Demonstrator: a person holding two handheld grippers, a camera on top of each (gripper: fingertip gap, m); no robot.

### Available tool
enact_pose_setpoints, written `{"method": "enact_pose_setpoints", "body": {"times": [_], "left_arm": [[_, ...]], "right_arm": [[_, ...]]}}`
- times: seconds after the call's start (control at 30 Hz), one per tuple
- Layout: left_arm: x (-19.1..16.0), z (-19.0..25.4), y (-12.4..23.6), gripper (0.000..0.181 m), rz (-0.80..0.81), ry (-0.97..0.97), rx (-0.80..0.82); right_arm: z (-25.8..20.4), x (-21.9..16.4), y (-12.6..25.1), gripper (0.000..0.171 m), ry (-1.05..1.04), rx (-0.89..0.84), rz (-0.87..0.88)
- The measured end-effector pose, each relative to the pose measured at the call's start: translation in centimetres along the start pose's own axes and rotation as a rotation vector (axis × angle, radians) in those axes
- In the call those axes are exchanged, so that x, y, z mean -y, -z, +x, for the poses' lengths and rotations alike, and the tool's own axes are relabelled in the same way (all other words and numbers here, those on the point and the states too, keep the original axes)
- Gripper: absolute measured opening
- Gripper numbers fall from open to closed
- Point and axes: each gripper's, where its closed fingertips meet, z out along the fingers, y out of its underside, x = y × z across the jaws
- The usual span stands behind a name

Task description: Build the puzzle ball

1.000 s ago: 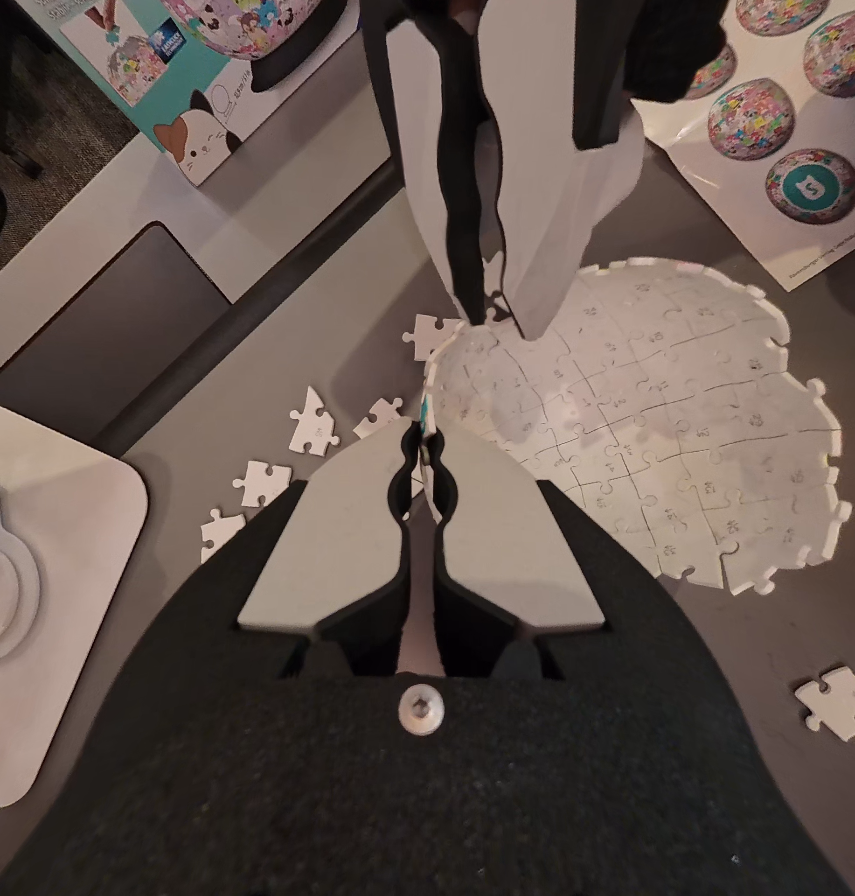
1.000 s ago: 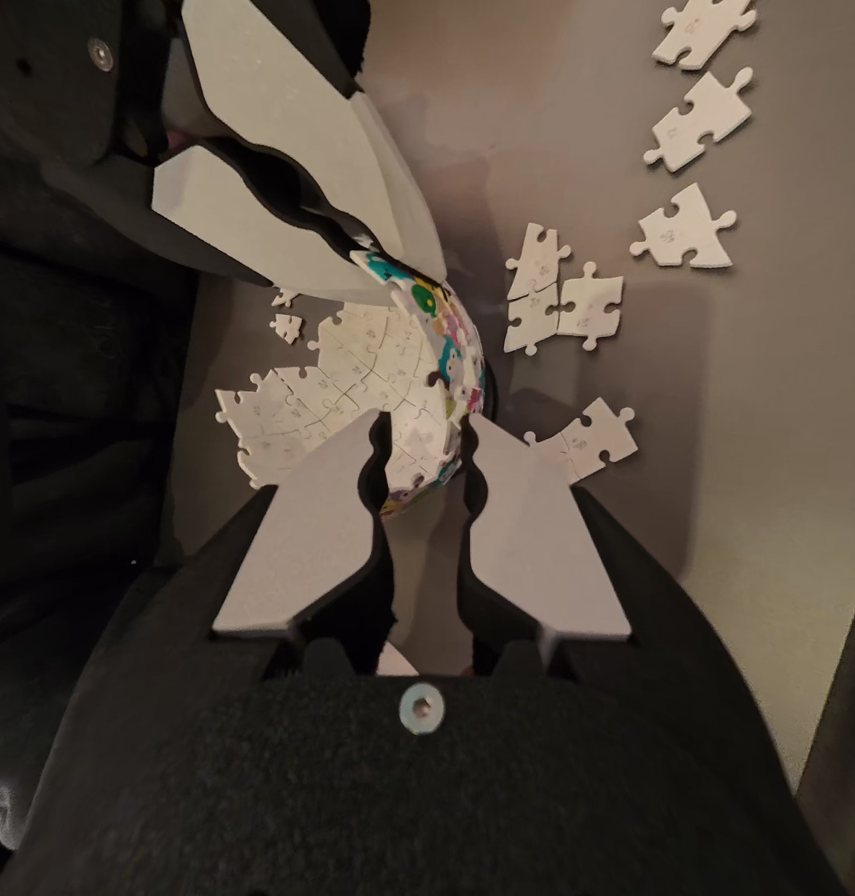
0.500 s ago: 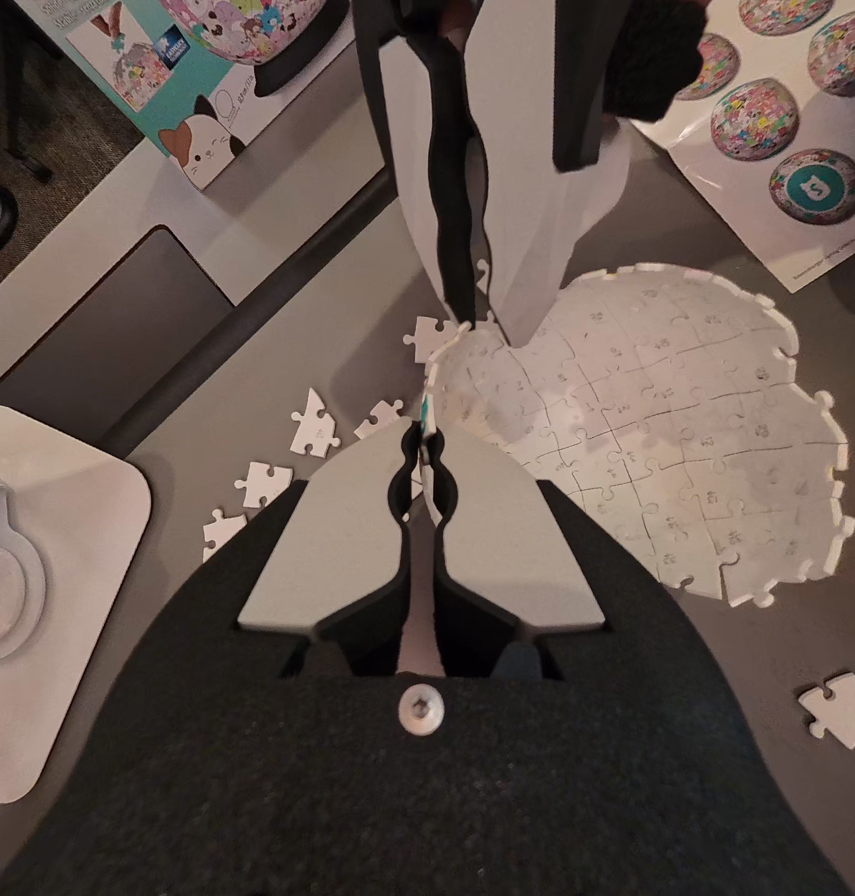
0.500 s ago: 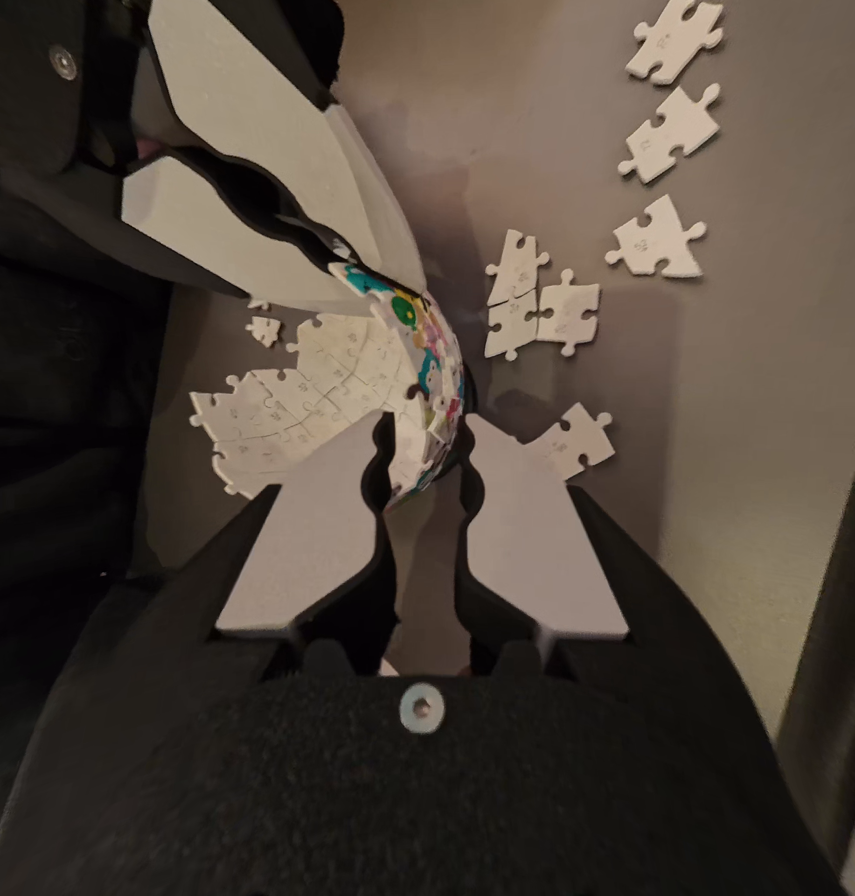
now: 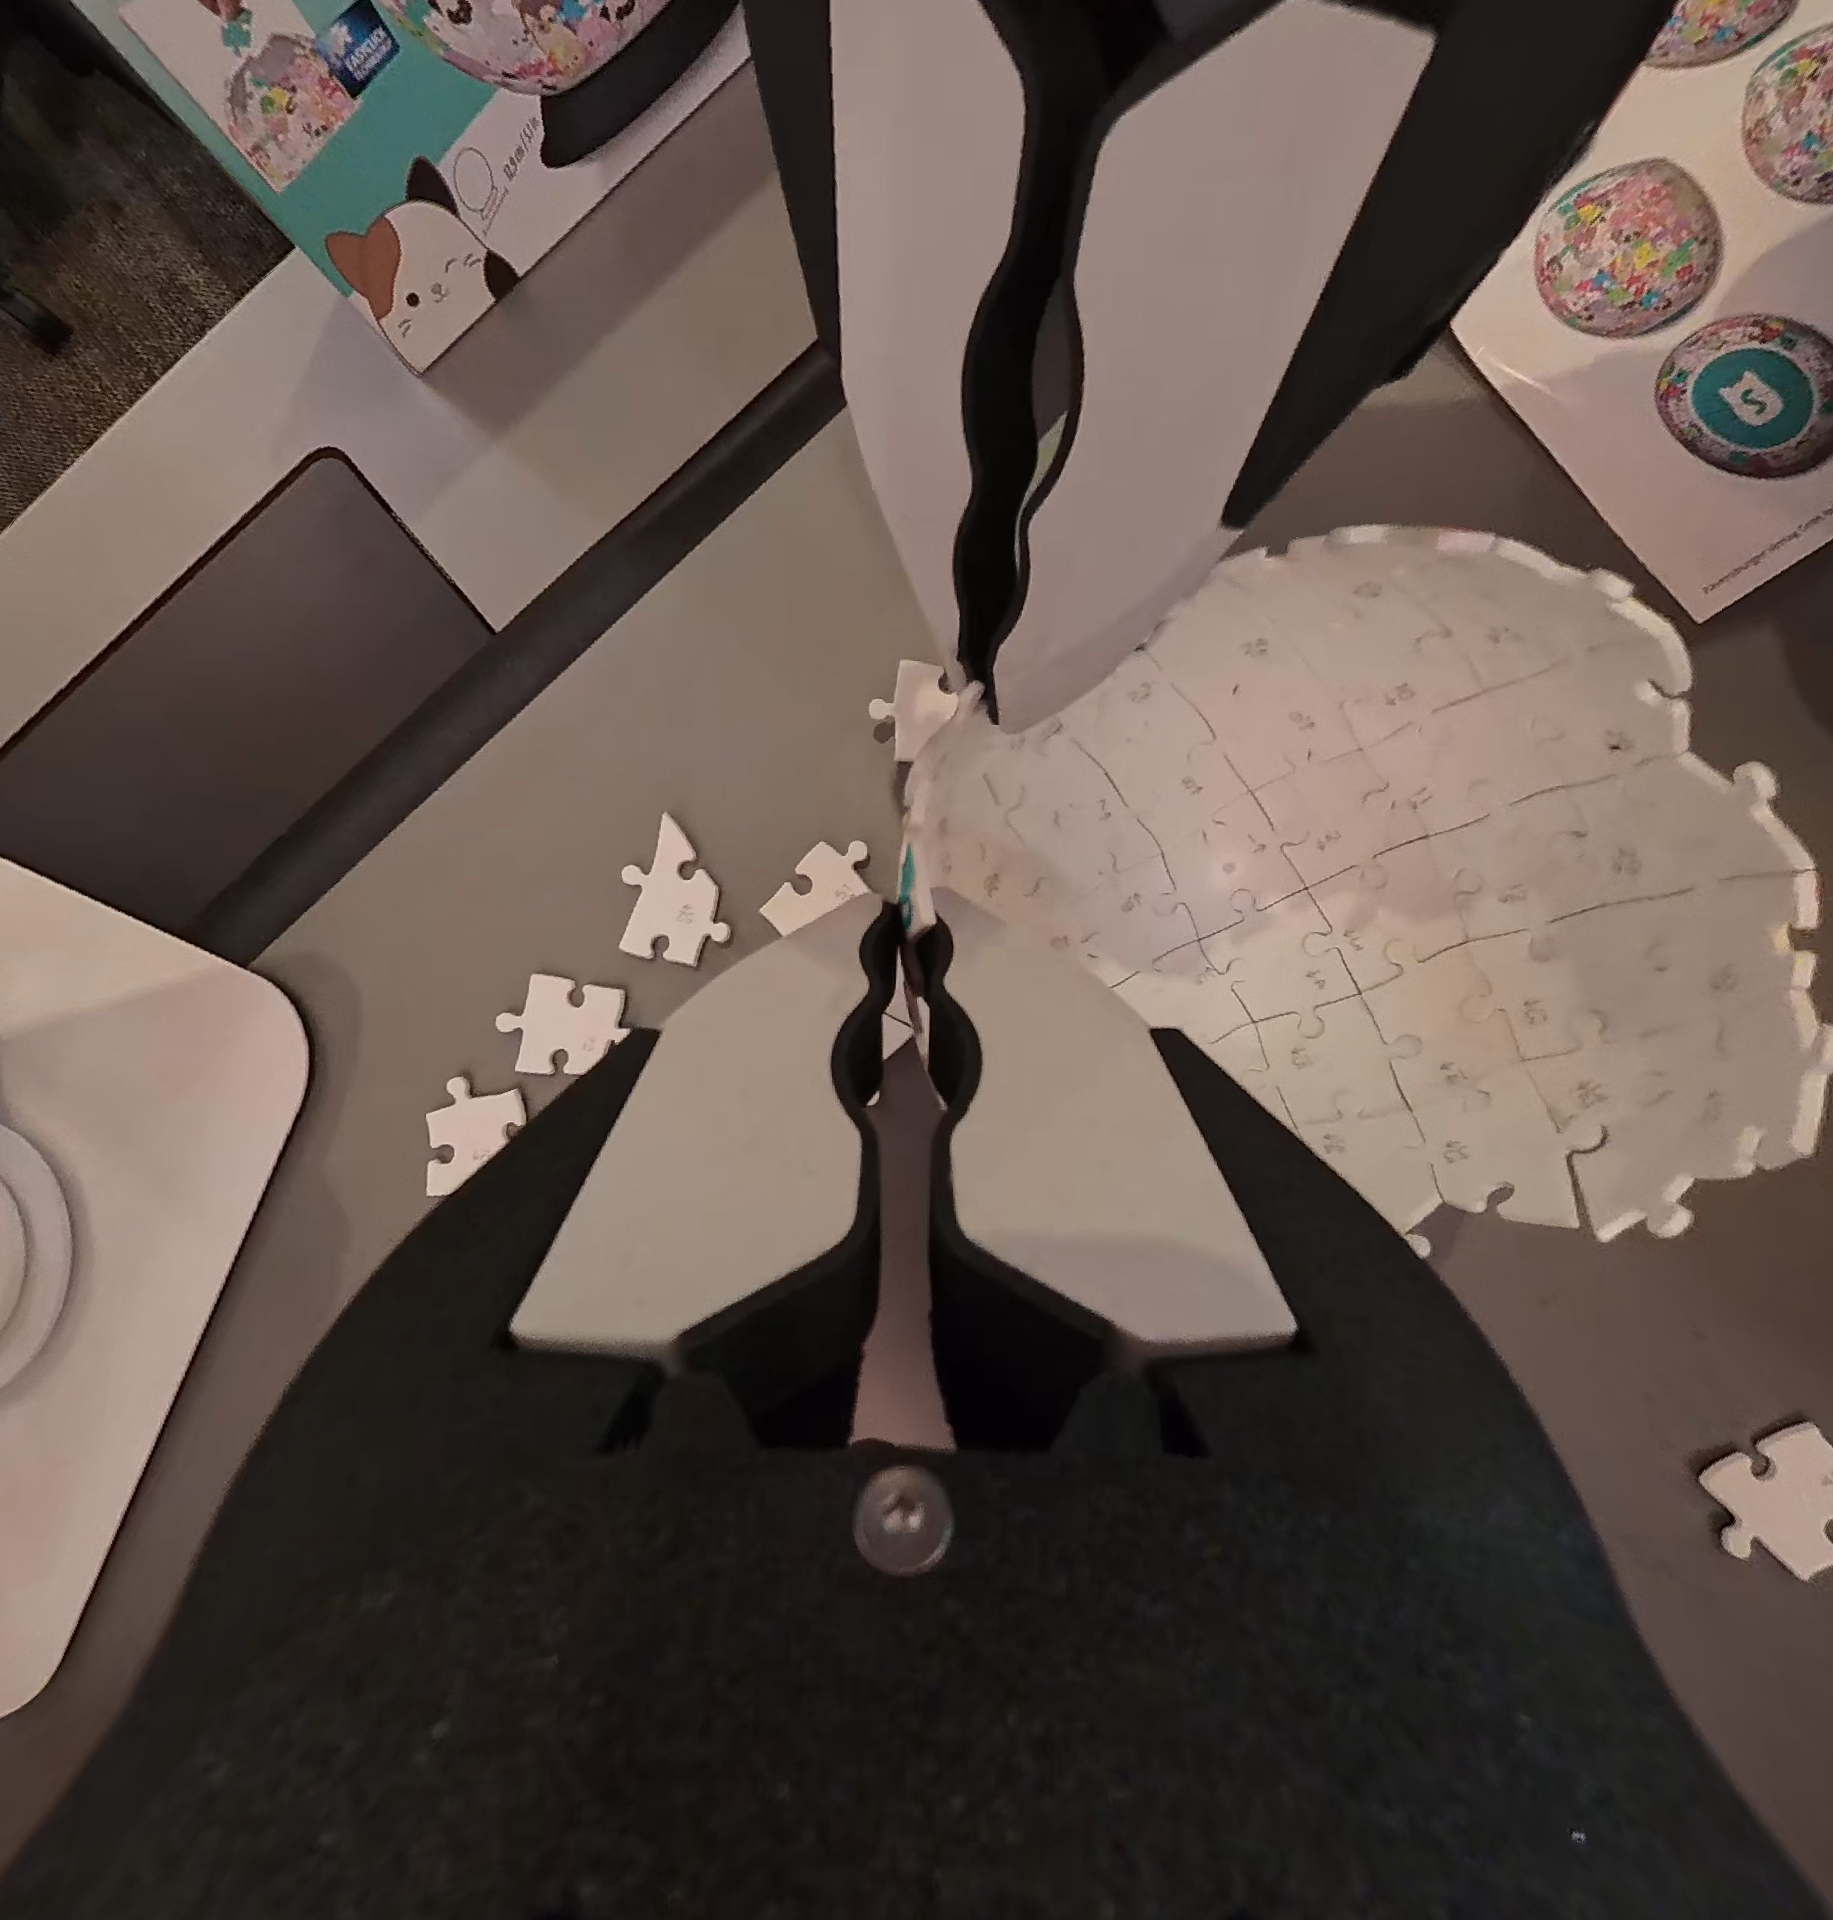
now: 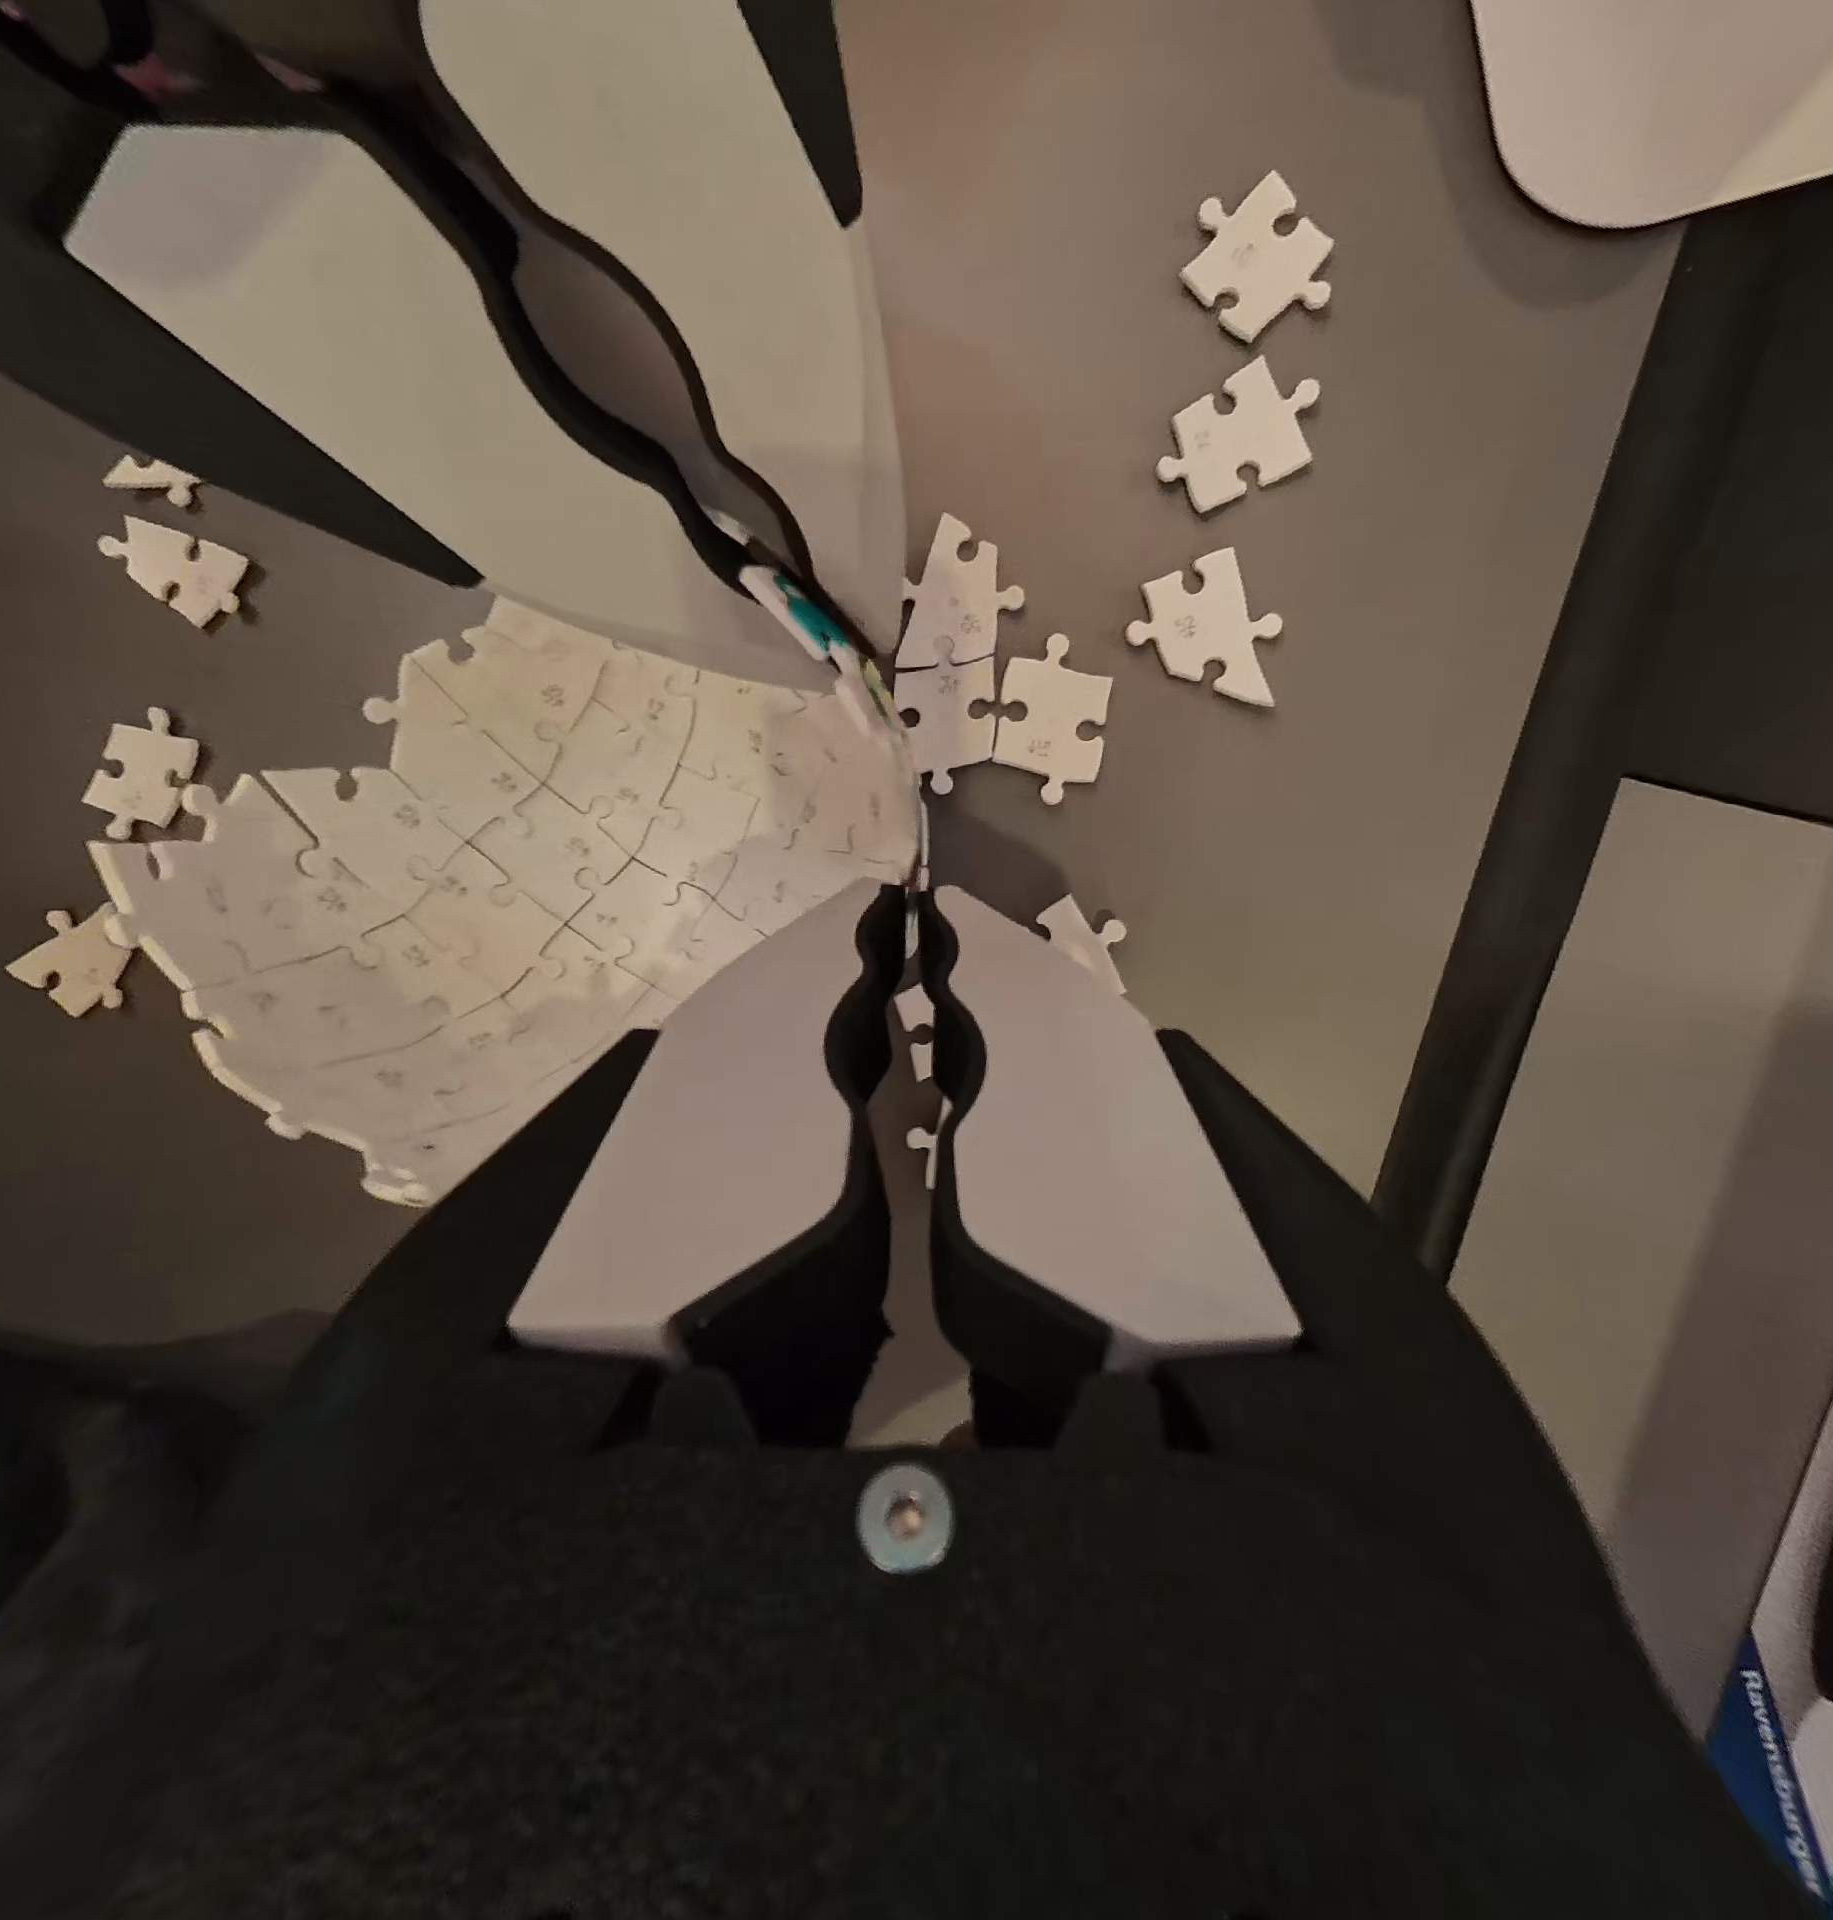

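The partly built puzzle ball [image 5: 1411, 935] is a curved shell of joined white pieces, its white inner side facing up, held just above the grey table. My left gripper [image 5: 907, 925] is shut on the shell's near rim, where a bit of coloured print shows. My right gripper [image 5: 979, 696] reaches in from the top of the left wrist view and is shut on the same rim a little farther along. In the right wrist view the shell [image 6: 538, 883] spreads left of my right gripper [image 6: 907, 904], and my left gripper [image 6: 850, 644] pinches the rim from the upper left.
Loose white pieces lie on the table left of the shell [image 5: 673, 894] [image 5: 564, 1023], one at the far right [image 5: 1795, 1507], and several in the right wrist view [image 6: 1239, 436] [image 6: 179, 566]. A puzzle box [image 5: 403, 156], a picture sheet [image 5: 1722, 260] and a white stand [image 5: 81, 1143] border the area. There is about 4 centimeters between the tips of the two grippers.
My right gripper, whose jaws stood apart around the shell's rim, has shut on it. The shell has tilted so its white inner side faces the right wrist camera. My left gripper kept its hold.
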Motion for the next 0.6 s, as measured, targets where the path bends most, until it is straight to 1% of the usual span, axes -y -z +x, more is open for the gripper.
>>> {"method": "enact_pose_setpoints", "body": {"times": [0.17,0.37,0.47,0.6], "left_arm": [[0.0,-0.1,0.0,0.002,-0.002,-0.004,0.005],[0.0,-0.1,0.1,0.003,0.006,0.006,-0.010],[0.3,0.4,0.3,0.012,0.018,0.029,-0.061],[0.7,0.7,1.5,0.024,0.042,0.059,-0.134]], "right_arm": [[0.3,0.1,0.0,0.002,0.072,-0.065,-0.006],[0.4,0.2,-0.1,0.002,0.053,-0.056,0.004],[0.3,0.2,-0.1,0.002,0.040,-0.042,0.012],[0.3,0.2,-0.1,0.002,0.030,-0.035,0.014]]}}
